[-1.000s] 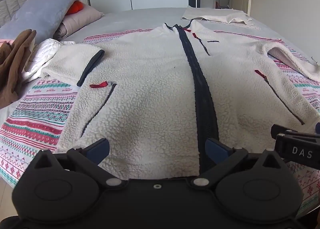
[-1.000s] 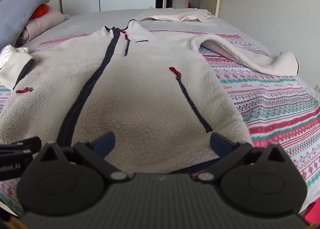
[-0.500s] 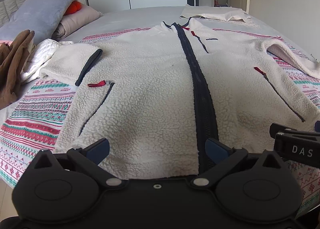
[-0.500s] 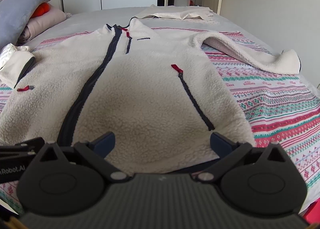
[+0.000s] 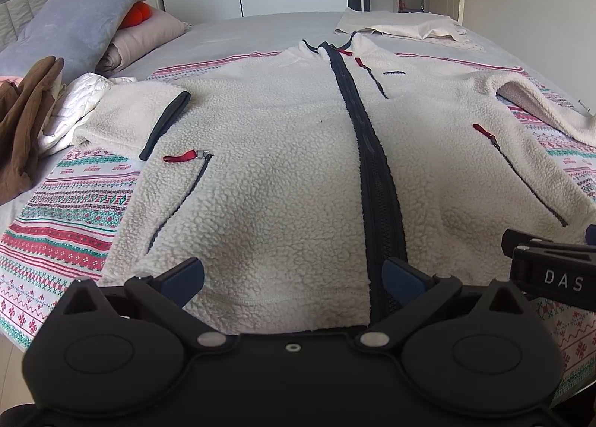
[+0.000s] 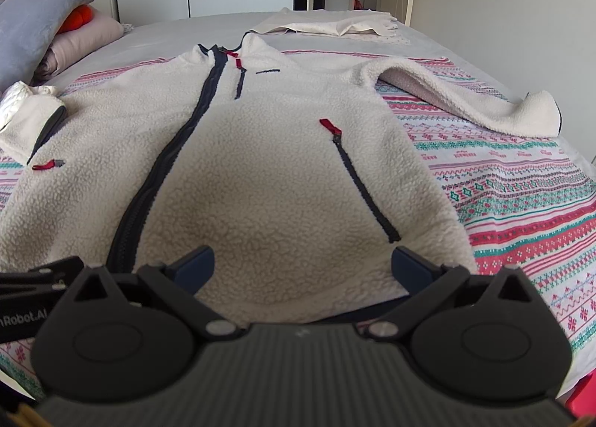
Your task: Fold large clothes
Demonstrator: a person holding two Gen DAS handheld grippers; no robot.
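A cream fleece jacket (image 5: 283,166) with a dark front zipper lies flat, front up, on a patterned blanket on the bed; it also shows in the right wrist view (image 6: 268,173). Its left sleeve (image 5: 130,117) is folded in near the pillows. Its right sleeve (image 6: 465,99) stretches out to the right. My left gripper (image 5: 292,274) is open and empty just above the hem, left of the zipper. My right gripper (image 6: 301,263) is open and empty above the hem, right of the zipper. Each gripper's side shows at the edge of the other's view.
Grey and pink pillows (image 5: 93,24) with an orange item lie at the left. A brown garment (image 5: 22,129) and white quilted cloth (image 5: 70,110) lie beside them. A folded cream garment (image 5: 402,24) lies at the far end. The striped blanket (image 6: 521,196) reaches the bed's edge.
Both grippers have drawn back slightly toward the hem, so the jacket appears a little farther away and more of it shows. Their jaws stay open. The jacket has not moved.
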